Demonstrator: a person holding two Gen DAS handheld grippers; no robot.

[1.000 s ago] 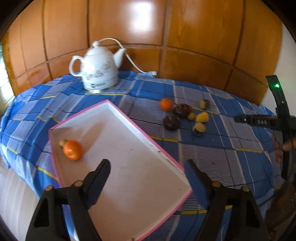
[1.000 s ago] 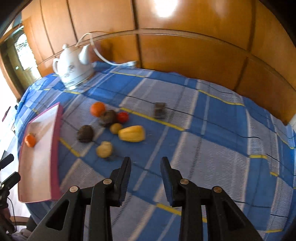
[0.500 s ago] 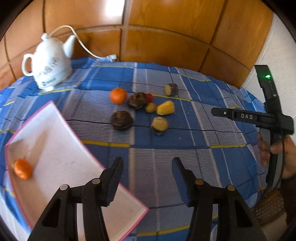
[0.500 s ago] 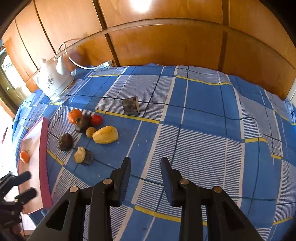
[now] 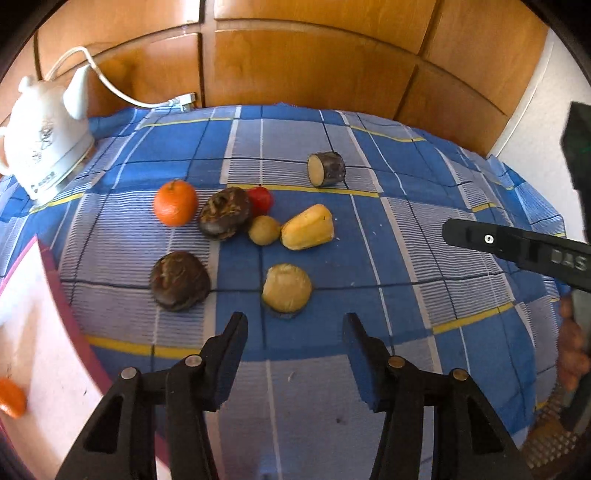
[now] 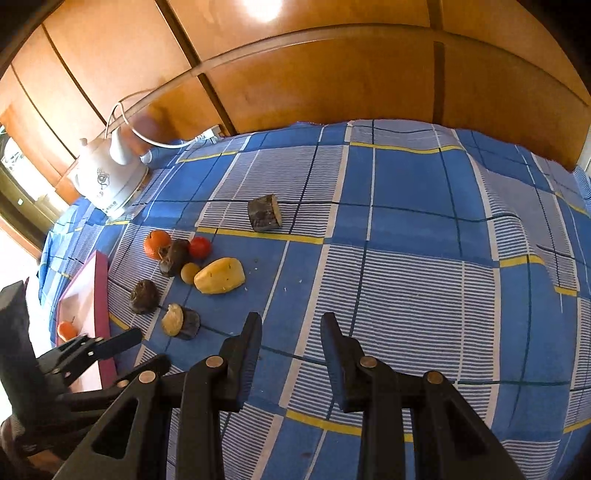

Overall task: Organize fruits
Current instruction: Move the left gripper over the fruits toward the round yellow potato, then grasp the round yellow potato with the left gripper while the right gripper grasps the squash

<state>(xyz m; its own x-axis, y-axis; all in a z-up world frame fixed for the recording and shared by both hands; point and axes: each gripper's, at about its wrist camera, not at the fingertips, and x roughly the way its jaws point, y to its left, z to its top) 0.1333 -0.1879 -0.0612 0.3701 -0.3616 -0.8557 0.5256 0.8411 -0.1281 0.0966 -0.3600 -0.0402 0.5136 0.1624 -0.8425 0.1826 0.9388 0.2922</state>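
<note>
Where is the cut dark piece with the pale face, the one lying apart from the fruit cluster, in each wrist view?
Left wrist view: the cut dark piece lies upper centre, right of and behind the cluster, pale face turned left.
Right wrist view: it lies upper centre-left, behind the cluster, pale face turned right.
Shared landmark: the white kettle stands at the far left edge of the blue checked cloth in both.

Bright, warm daylight throughout. Round glare spot on the glossy panelling (image 6: 273, 9) in the right wrist view; softer sheen on the panelling in the left. Blown-out white on the tray (image 5: 33, 332), left of the fruit. Short, soft shadows under the fruit. Strong fisheye bending of the cloth (image 5: 369, 229), black vignette at corners. Slight blur toward the edges.
</note>
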